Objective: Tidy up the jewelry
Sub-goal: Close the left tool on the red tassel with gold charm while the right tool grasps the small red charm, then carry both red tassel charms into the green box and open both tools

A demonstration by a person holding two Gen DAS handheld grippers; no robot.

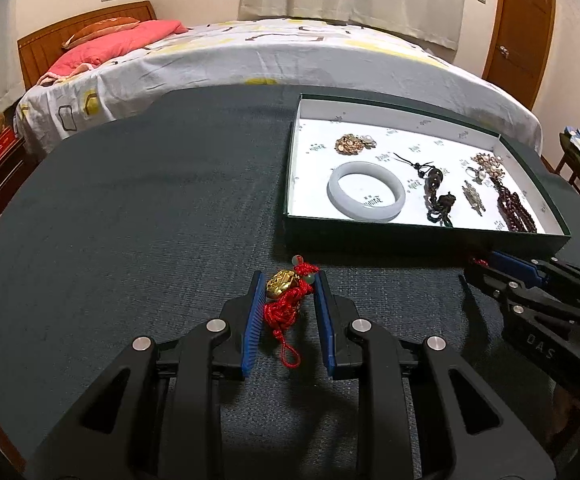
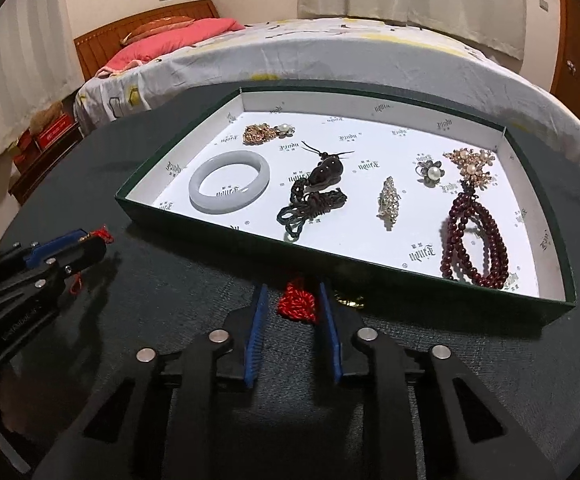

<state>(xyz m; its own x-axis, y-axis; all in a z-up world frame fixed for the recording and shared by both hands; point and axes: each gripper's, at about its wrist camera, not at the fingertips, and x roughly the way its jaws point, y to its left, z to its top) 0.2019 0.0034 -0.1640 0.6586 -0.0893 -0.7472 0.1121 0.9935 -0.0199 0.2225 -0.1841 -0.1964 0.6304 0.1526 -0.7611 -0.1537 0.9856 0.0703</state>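
Observation:
Between my left gripper's [image 1: 288, 284] blue pads sits a red-cord charm [image 1: 286, 304] with a gold pendant [image 1: 280, 282], and its loop dangles over the dark cloth. The gripper is shut on it. Seen from the right wrist, this gripper [image 2: 94, 240] is at the left with red cord at its tip. My right gripper [image 2: 294, 300] is shut on a second red knot charm [image 2: 295, 304] lying on the cloth against the box's front wall; its gold part [image 2: 349, 302] shows beyond the right finger. The open green box [image 2: 210, 228] has a white lining.
Inside the box [image 1: 409, 236] lie a pale jade bangle [image 2: 229, 187], a dark pendant on cord [image 2: 317, 188], a dark red bead string [image 2: 473, 236], brooches and a pearl ring. Behind the dark-clothed table is a bed [image 1: 290, 52]; a wooden door stands at the far right.

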